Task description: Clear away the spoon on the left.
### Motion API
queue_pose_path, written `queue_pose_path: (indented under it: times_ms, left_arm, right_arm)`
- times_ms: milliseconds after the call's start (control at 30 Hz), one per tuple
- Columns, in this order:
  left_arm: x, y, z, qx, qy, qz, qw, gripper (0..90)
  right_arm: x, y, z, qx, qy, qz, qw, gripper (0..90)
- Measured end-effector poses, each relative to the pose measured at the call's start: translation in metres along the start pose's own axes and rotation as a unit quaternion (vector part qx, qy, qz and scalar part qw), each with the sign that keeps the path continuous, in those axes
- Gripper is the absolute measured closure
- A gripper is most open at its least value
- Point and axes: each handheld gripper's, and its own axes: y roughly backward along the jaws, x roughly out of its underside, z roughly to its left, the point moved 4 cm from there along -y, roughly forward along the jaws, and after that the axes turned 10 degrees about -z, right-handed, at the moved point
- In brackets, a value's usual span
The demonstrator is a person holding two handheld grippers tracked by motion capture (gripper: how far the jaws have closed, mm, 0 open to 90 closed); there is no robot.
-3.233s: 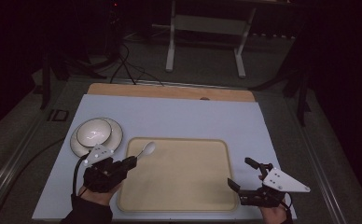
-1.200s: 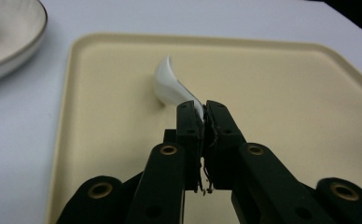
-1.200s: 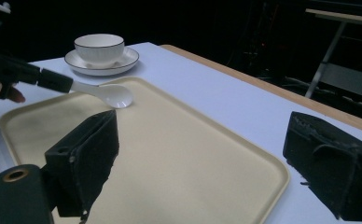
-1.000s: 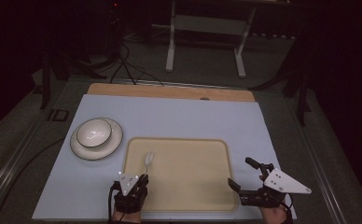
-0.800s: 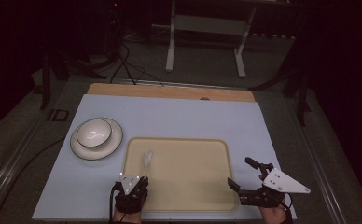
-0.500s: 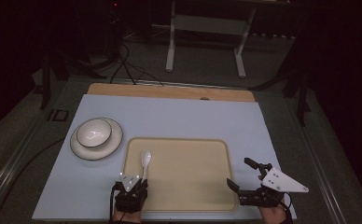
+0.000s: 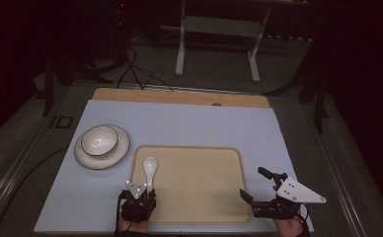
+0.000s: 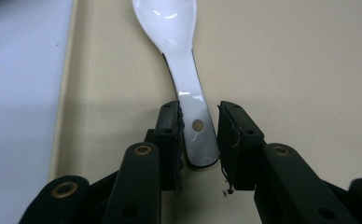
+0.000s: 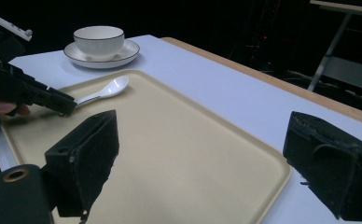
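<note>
A white ceramic spoon [image 7: 150, 168] lies flat at the left end of the beige tray [image 7: 194, 177], bowl end pointing away from me. My left gripper [image 7: 147, 190] is at the tray's near left corner. In the left gripper view, its jaws stand slightly apart around the end of the spoon [image 8: 179, 46] handle, with a thin gap on the right side. My right gripper [image 7: 255, 183] is wide open with nothing in it, at the tray's near right corner. From the right gripper view, the spoon [image 9: 107, 88] and the left gripper [image 9: 53, 100] sit across the tray [image 9: 170, 116].
A white bowl [image 7: 99, 139] stands on a saucer [image 7: 88, 158] left of the tray, on the pale blue table cover [image 7: 179, 123]. A wooden strip [image 7: 179, 96] runs along the far edge. Dark floor, cables and a stand's legs lie beyond.
The left gripper came from beside the bowl to the tray's near left corner with the spoon. Over the last second the spoon has settled on the tray. The right gripper has stayed still.
</note>
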Motion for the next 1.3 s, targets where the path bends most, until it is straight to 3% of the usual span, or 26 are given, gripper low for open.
queue_pose_path:
  times_ms: [300,433,500,567,767,833,867,967,1033,1067,1133,1200,1300]
  left_arm:
    - [-0.009,0.005,-0.001,-0.003,-0.017,-0.013,0.9998,61.8]
    - [-0.015,0.009,-0.006,0.017,-0.026,-0.023,0.9992,55.7]
    - [-0.018,0.011,-0.008,0.026,-0.040,-0.023,0.9986,55.1]
    - [-0.021,0.012,-0.011,0.047,-0.041,-0.025,0.9978,50.3]
    - [-0.028,0.015,-0.019,0.064,-0.054,-0.029,0.9960,39.4]
    - [-0.034,0.018,-0.024,0.099,-0.061,-0.028,0.9929,36.5]
    - [-0.034,0.018,-0.024,0.099,-0.061,-0.028,0.9929,30.0]
    - [-0.041,0.022,-0.031,0.133,-0.067,-0.030,0.9884,25.4]
    - [-0.043,0.021,-0.035,0.147,-0.079,-0.018,0.9858,16.4]
    - [-0.043,0.021,-0.035,0.147,-0.079,-0.018,0.9858,14.5]
    - [-0.046,0.021,-0.037,0.152,-0.098,-0.024,0.9832,11.6]
    - [-0.047,0.020,-0.037,0.158,-0.106,-0.020,0.9815,0.5]
    - [-0.048,0.020,-0.033,0.162,-0.111,-0.027,0.9802,0.0]
  right_arm:
    - [0.000,0.000,0.000,0.000,0.000,0.000,1.0000,10.6]
    - [0.000,0.001,-0.001,0.002,-0.003,0.000,1.0000,10.7]
    - [0.001,0.001,-0.001,0.002,-0.003,0.000,1.0000,10.6]
    - [0.001,0.002,-0.001,0.003,-0.002,0.000,1.0000,10.6]
    - [0.003,0.006,-0.003,0.008,-0.005,0.000,1.0000,10.6]
    - [0.004,0.010,-0.004,0.013,-0.008,0.000,0.9999,10.6]
    - [0.004,0.011,-0.005,0.015,-0.009,0.000,0.9999,10.6]
    - [0.005,0.014,-0.005,0.019,-0.010,-0.001,0.9998,10.6]
    - [0.005,0.016,-0.005,0.022,-0.009,-0.001,0.9997,10.6]
    - [0.005,0.016,-0.005,0.022,-0.009,-0.001,0.9997,10.6]
    - [0.005,0.016,-0.005,0.024,-0.008,-0.001,0.9997,10.6]
    - [0.005,0.016,-0.005,0.025,-0.008,0.000,0.9997,10.6]
    - [0.005,0.017,-0.004,0.027,-0.006,0.002,0.9996,10.6]
